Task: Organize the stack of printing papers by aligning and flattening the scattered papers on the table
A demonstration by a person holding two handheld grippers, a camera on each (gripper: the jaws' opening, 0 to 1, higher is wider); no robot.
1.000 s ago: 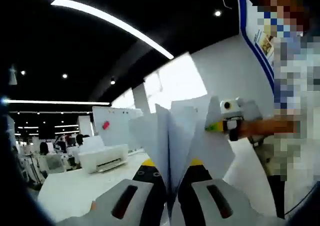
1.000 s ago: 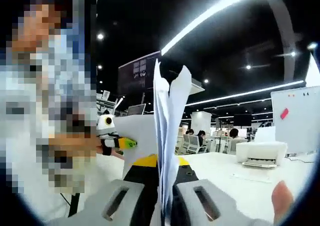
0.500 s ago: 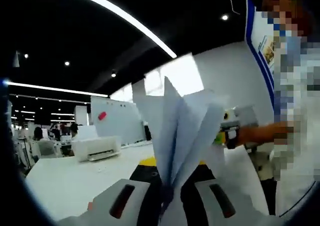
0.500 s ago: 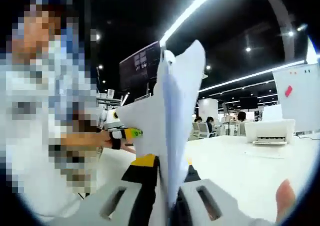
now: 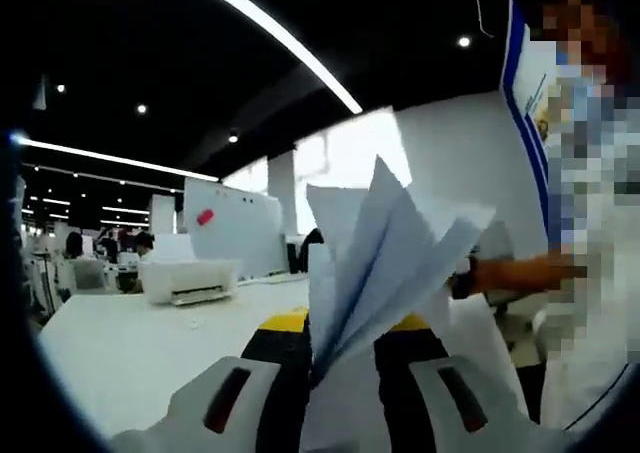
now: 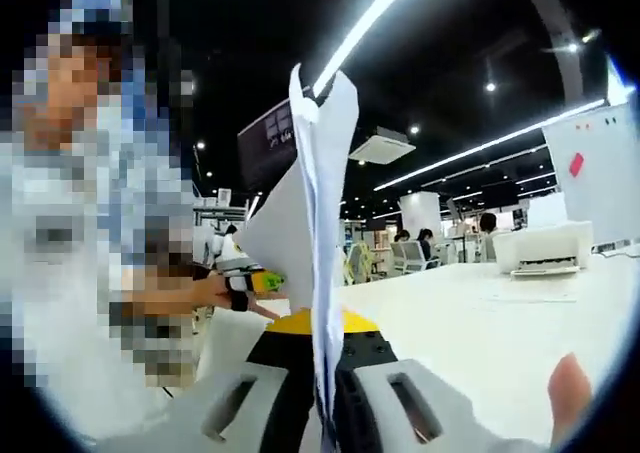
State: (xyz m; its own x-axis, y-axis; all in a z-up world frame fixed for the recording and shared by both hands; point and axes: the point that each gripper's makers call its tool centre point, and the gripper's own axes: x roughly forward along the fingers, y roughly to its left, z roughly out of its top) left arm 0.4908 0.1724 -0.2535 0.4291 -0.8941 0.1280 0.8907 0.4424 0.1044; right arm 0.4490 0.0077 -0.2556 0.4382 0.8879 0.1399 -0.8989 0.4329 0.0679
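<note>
each view looks up along its own jaws, close against the fanned white paper sheets (image 5: 385,263) (image 6: 318,223); both share the white tabletop (image 5: 130,343) (image 6: 480,323) and white desktop printer (image 5: 188,280) (image 6: 545,248).

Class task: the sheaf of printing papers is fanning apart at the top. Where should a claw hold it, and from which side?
Grip the bottom edge from below, jaws across the sheets' thickness. In the left gripper view the papers are bunched together at the left claw and splay above; the right claw pinches the papers the same way.
</note>
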